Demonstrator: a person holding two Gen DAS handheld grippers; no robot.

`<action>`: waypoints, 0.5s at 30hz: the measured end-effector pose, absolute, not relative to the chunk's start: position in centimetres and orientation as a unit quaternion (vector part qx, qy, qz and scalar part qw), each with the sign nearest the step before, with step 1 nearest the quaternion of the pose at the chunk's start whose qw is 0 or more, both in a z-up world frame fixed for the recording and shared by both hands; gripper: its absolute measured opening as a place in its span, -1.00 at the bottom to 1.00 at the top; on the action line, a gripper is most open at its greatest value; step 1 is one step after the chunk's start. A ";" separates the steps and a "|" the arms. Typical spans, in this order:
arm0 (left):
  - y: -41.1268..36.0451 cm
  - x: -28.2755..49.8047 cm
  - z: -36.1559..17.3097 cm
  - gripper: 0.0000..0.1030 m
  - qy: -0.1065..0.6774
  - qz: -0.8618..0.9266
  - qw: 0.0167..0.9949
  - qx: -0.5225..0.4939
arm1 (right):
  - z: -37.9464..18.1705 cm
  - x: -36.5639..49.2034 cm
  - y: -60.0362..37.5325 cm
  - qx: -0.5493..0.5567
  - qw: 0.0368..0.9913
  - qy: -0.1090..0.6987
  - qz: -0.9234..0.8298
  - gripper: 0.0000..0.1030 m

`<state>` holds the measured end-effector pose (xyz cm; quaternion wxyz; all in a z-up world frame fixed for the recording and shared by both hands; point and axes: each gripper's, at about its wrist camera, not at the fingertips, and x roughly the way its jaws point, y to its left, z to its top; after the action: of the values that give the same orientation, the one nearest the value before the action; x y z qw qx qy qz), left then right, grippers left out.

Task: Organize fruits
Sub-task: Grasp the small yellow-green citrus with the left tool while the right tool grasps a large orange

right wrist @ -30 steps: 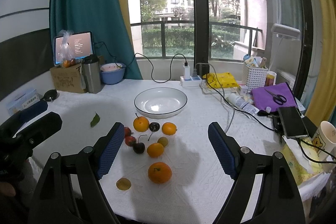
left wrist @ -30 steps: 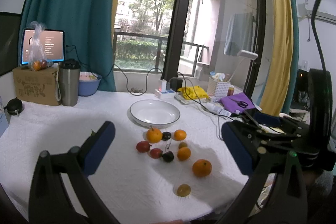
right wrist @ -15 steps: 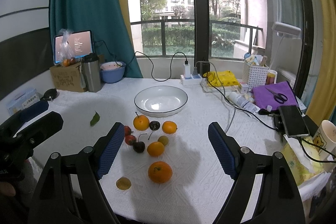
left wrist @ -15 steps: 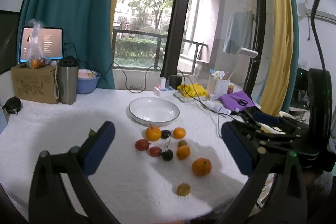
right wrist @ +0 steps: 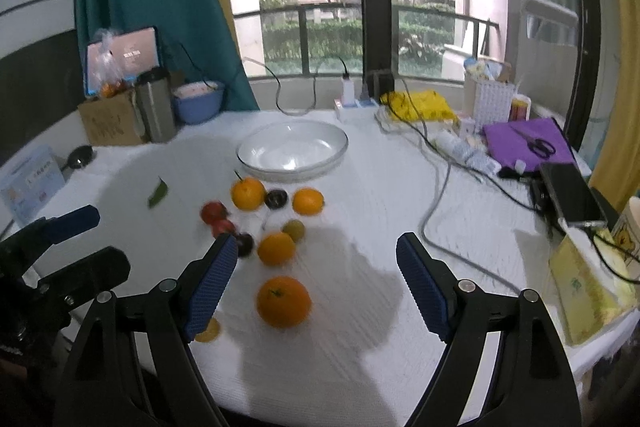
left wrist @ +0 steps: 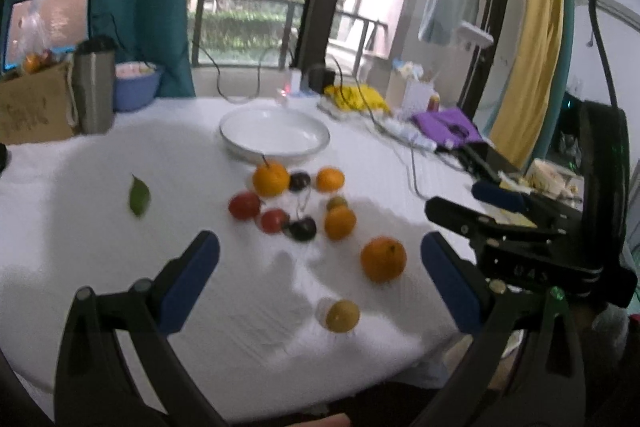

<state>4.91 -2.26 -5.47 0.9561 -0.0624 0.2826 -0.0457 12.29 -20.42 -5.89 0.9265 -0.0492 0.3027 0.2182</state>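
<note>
Several small fruits lie loose on the white tablecloth in front of an empty white plate (left wrist: 274, 139) (right wrist: 292, 150). A large orange (left wrist: 383, 259) (right wrist: 283, 301) lies nearest, with smaller oranges (left wrist: 271, 179), red fruits (left wrist: 244, 205), dark cherries (left wrist: 302, 229) and a small yellow fruit (left wrist: 342, 315) around it. My left gripper (left wrist: 320, 279) is open and empty above the near table edge. My right gripper (right wrist: 314, 283) is open and empty, with the large orange below and between its fingers.
A green leaf (left wrist: 139, 200) lies left of the fruits. A steel tumbler (right wrist: 155, 105), blue bowl (right wrist: 198, 102) and cardboard box (right wrist: 108, 121) stand back left. Cables (right wrist: 432, 195), a phone (right wrist: 568, 193), purple cloth with scissors (right wrist: 528, 143) and a white basket (right wrist: 488, 99) crowd the right side.
Both grippers have tilted down and moved closer to the fruits, which now sit larger and higher in the views. Both stay open and empty.
</note>
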 end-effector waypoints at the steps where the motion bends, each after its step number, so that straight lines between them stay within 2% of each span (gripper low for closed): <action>1: -2.5 5.4 -6.1 0.97 0.293 -0.050 0.953 -0.060 | -6.4 12.5 -20.6 -0.050 0.925 0.309 0.216 0.64; 4: -2.5 6.8 -7.7 0.95 0.329 -0.066 0.939 -0.071 | -7.4 13.0 -21.1 -0.047 0.918 0.326 0.222 0.63; 5: -2.5 7.1 -8.2 0.82 0.338 -0.070 0.936 -0.075 | -7.8 13.2 -21.2 -0.045 0.915 0.331 0.226 0.63; 9: -3.5 8.0 -9.9 0.68 0.379 -0.087 0.919 -0.071 | -8.9 13.8 -21.3 -0.038 0.905 0.348 0.242 0.62; 12: -4.5 8.6 -11.3 0.38 0.415 -0.098 0.903 -0.058 | -9.5 14.1 -21.0 -0.032 0.896 0.359 0.259 0.61; 13: -4.6 8.6 -11.6 0.15 0.424 -0.100 0.898 -0.058 | -9.7 14.1 -20.8 -0.031 0.893 0.361 0.267 0.61; 14: -4.8 8.7 -11.8 0.01 0.432 -0.102 0.894 -0.060 | -9.8 14.1 -20.7 -0.030 0.891 0.362 0.272 0.61; 15: -4.8 8.7 -12.0 -0.02 0.436 -0.100 0.892 -0.057 | -10.0 14.1 -20.5 -0.028 0.889 0.364 0.278 0.60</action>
<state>8.72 -4.83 -11.96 0.8923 -0.0574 0.4364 -0.1005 14.05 -20.54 -9.96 0.8887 -0.0284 0.3637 0.2776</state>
